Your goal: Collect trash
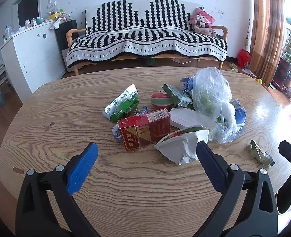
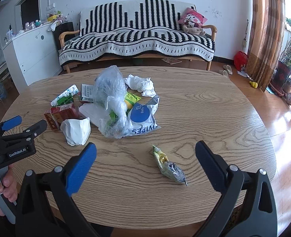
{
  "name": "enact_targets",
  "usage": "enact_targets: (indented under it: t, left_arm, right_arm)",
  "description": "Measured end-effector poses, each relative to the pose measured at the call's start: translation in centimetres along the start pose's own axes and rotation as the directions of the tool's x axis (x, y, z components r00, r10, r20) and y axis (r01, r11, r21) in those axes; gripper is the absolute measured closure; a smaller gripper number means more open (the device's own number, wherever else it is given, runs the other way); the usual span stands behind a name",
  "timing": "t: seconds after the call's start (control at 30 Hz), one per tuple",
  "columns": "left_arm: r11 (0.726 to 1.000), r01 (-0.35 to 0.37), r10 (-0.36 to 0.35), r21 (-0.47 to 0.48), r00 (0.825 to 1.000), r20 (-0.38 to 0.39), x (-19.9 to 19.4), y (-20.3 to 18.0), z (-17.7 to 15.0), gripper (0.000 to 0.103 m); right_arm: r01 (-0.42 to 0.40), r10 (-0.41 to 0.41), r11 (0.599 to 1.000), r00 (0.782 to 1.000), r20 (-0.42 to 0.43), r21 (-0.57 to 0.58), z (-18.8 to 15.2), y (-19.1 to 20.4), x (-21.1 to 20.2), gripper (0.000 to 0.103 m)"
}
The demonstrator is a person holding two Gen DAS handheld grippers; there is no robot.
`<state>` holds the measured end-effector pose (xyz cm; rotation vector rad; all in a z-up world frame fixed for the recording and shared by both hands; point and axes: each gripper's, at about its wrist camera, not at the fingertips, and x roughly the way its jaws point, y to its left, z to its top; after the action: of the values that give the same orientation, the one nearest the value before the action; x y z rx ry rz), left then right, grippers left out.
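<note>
Both cameras sit low over the near edge of the desk (image 1: 46,138), facing the sofa (image 2: 137,37); both see the trash pile (image 1: 175,114)

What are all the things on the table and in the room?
table: one, wood grain, oval, under everything
red carton: one, red, pile's near left
toy truck: one, green, on a silver blister pack
clear bag: one, see-through, pile's middle
wipes pack: one, white and blue, pile's right
crumpled wrapper: one, greenish, alone near right gripper
sofa: one, black-white cover, back wall
left gripper: open, above table
right gripper: open, above table
</note>
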<state>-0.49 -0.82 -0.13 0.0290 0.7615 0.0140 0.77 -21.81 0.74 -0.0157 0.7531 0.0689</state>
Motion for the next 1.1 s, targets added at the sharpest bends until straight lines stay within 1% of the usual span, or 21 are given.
enact_targets:
  t: [1.1]
  left_arm:
    - [1.0,0.002,-0.002,0.01,1.0,-0.008,0.41,-0.37,-0.37,0.006]
  right_arm:
    - [-0.003,0.003,1.0,1.0,0.002,-0.006,-0.02,0.02,0.02,0.006]
